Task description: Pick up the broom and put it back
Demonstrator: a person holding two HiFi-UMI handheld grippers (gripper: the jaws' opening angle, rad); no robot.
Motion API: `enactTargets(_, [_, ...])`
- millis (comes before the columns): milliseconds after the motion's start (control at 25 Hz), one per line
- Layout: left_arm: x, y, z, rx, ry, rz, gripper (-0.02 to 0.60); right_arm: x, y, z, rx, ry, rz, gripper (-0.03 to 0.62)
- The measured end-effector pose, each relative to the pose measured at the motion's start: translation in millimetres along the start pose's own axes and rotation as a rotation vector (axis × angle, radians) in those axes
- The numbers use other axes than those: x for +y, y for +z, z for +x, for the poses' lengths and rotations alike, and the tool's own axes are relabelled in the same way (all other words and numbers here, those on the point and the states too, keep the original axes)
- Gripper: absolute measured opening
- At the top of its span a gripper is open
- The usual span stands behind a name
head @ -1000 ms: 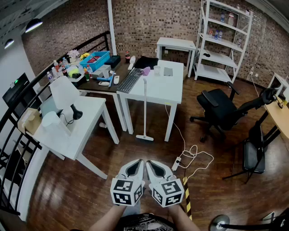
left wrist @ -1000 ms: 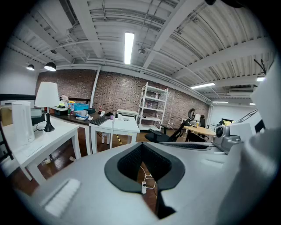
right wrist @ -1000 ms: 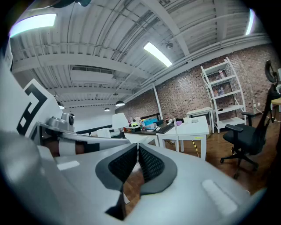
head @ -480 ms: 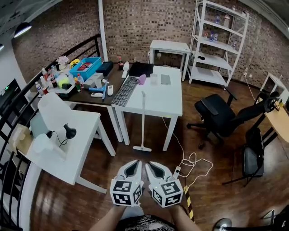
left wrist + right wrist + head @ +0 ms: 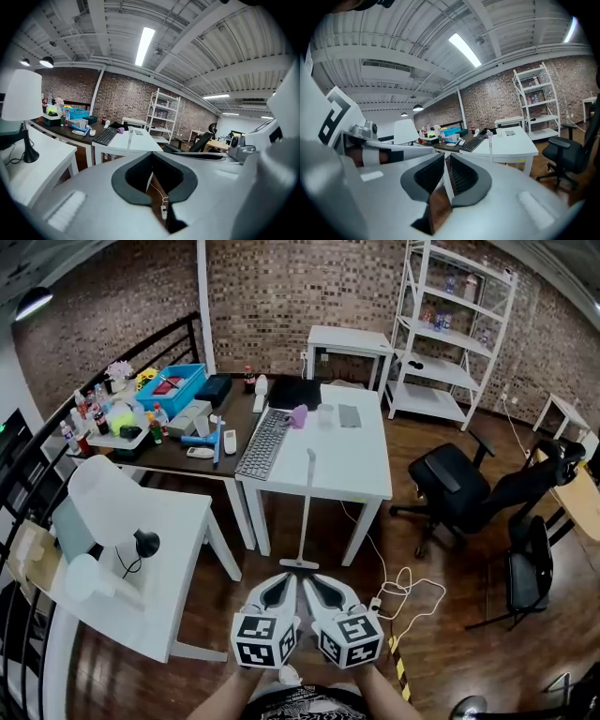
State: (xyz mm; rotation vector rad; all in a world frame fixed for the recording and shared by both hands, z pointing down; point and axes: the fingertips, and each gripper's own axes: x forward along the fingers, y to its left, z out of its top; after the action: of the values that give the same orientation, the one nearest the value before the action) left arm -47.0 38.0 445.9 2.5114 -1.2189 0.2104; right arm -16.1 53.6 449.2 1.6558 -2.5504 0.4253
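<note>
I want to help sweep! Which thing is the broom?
Find the big white table in the middle of the room. The broom stands upright at its front edge, head on the wooden floor. It is the one thin white pole there, slimmer than the table legs.

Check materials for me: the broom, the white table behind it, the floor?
Broom: smooth white handle, either plastic or painted metal; the flat pale head is too small to judge.
White table: matte white top and legs with no grain, probably laminate or painted board.
Floor: dark wood or wood-look laminate, going by the plank seams and a soft sheen from the lights.
</note>
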Motion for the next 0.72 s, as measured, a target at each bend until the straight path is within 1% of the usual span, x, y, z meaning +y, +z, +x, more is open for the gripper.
enactTargets(400, [37.3, 5.1, 22.5, 0.008, -0.009, -0.007, 0.005, -5.6, 4.0, 45.2, -0.005, -0.010, 0.012, 0.035])
enactTargets(720, [60.9, 11.5, 58.7, 0.007, 0.001, -0.016, 0.006, -28.7, 11.6, 84.6, -0.010, -0.004, 0.012, 0.035])
